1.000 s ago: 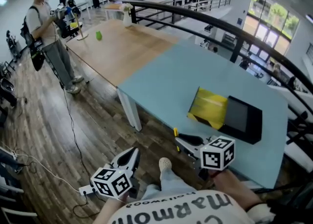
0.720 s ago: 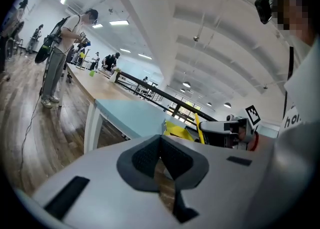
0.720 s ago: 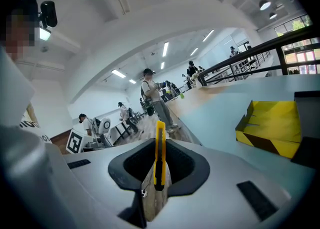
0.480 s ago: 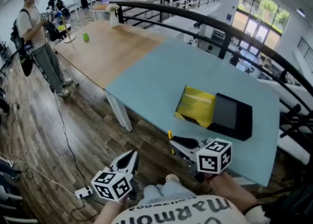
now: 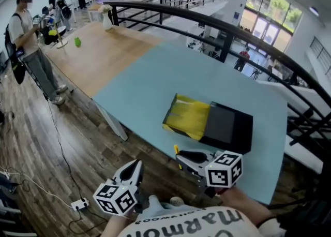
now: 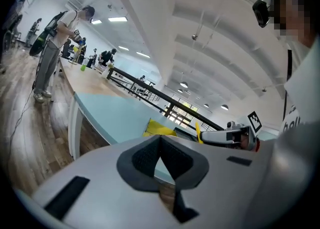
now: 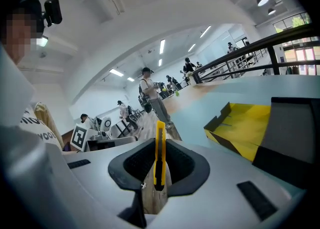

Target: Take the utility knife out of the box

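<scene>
A yellow utility knife point(image 7: 160, 153) stands on edge between the pads of my right gripper point(image 7: 160, 167), which is shut on it. In the head view the right gripper point(image 5: 179, 156) hovers at the near edge of the light blue table point(image 5: 150, 75), the knife's yellow tip point(image 5: 176, 150) poking out ahead of the jaws. Just beyond lies the box: a yellow inner tray point(image 5: 187, 117) slid out of a black sleeve point(image 5: 227, 127); the tray point(image 7: 245, 125) looks empty. My left gripper point(image 5: 135, 165) hangs off the table over the floor, shut point(image 6: 160, 145) with nothing in it.
A wooden table point(image 5: 103, 49) adjoins the blue one at the far left, with a green object point(image 5: 77, 41) on it. A person point(image 5: 28, 39) stands beside it. A black railing point(image 5: 217, 24) runs behind the tables. A power strip point(image 5: 78, 204) and cable lie on the wood floor.
Both grippers have travelled along the table's near edge, and the box now sits closer in front of the right gripper. The knife stays held in the right jaws.
</scene>
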The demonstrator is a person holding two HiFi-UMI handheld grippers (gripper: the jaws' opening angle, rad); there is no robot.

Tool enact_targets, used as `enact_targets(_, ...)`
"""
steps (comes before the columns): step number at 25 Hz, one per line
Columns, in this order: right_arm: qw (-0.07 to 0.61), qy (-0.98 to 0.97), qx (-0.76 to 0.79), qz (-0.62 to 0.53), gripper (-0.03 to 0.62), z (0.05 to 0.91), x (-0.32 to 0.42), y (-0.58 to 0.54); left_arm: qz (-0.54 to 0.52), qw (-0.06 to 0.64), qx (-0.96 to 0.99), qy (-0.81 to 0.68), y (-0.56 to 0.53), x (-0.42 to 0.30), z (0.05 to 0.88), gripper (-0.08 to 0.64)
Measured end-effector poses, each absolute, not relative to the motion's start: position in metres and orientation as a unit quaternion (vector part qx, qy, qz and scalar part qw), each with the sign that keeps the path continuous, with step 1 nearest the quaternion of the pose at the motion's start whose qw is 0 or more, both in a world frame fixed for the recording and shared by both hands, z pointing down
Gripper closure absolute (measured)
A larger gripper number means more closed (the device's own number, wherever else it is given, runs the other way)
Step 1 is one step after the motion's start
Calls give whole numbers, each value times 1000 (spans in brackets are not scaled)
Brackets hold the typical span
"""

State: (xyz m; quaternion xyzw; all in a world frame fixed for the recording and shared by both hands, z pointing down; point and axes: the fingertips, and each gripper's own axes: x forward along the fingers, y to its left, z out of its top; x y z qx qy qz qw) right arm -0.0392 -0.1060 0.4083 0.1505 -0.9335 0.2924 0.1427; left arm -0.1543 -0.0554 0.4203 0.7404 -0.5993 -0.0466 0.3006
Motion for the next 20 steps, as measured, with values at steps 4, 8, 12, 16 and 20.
enact_targets(4,143,-935,149,290,509,408,-16,-111,-52,290,748,-594,-59,-128,413,558)
enact_targets(8,138,-936,148,289,509,411,-1,-112,-51,285,741,-605,-53,-117,414,558)
enact_targets(12,134,-937,146,287,509,411,11,-112,-50,283,737,-612,-45,-107,413,558)
enact_targets(16,126,-940,141,284,509,409,14,-111,-48,282,727,-624,-33,-105,411,558)
enact_targets(20,120,-945,129,276,509,407,10,-108,-53,271,719,-638,-21,-110,410,558)
